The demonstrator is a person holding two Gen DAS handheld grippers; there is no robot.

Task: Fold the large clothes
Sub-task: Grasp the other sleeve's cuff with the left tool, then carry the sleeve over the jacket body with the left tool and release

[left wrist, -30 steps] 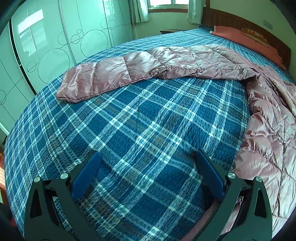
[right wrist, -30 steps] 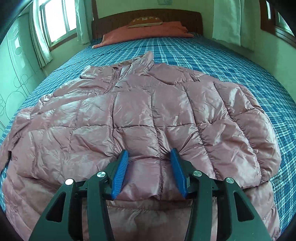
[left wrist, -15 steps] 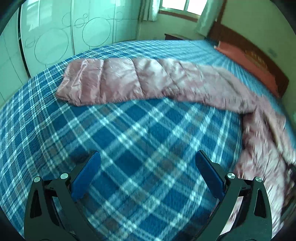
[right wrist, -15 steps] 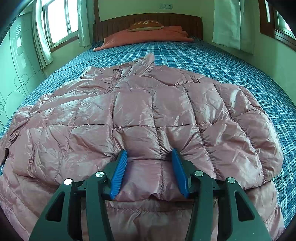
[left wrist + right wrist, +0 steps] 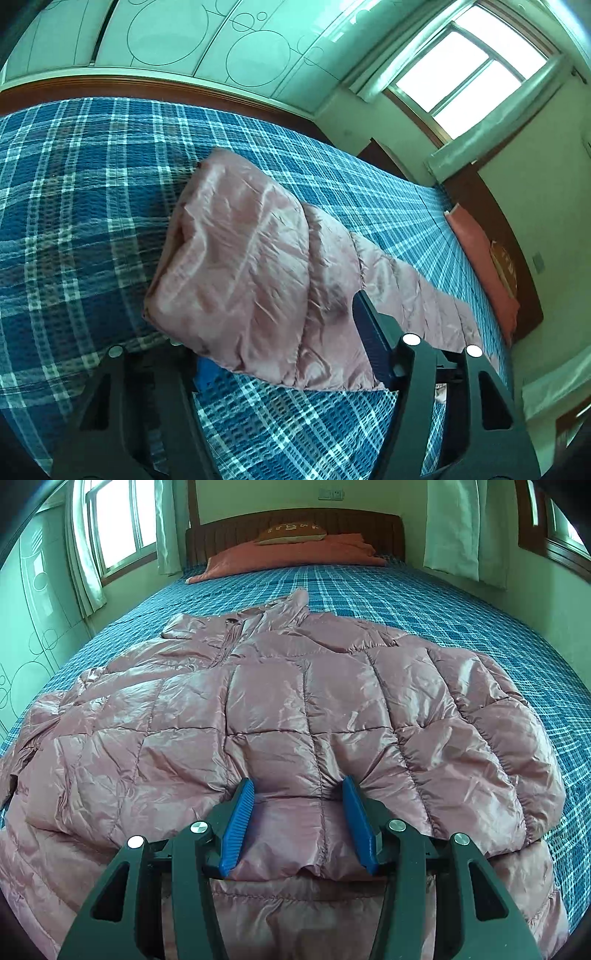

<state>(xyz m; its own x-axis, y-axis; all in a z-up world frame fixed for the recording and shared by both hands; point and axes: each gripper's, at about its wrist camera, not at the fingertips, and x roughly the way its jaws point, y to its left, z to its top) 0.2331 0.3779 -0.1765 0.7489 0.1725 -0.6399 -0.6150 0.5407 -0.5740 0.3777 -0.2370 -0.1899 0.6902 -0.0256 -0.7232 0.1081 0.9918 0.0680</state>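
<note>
While left gripper [image 5: 280, 354] straddles sleeve [image 5: 251, 266] | right view: jacket [image 5: 295, 709] body

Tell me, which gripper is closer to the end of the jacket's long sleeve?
Left. The left gripper sits right at the sleeve, its cuff between the fingers. The right gripper presses on the jacket body's folded edge.
</note>
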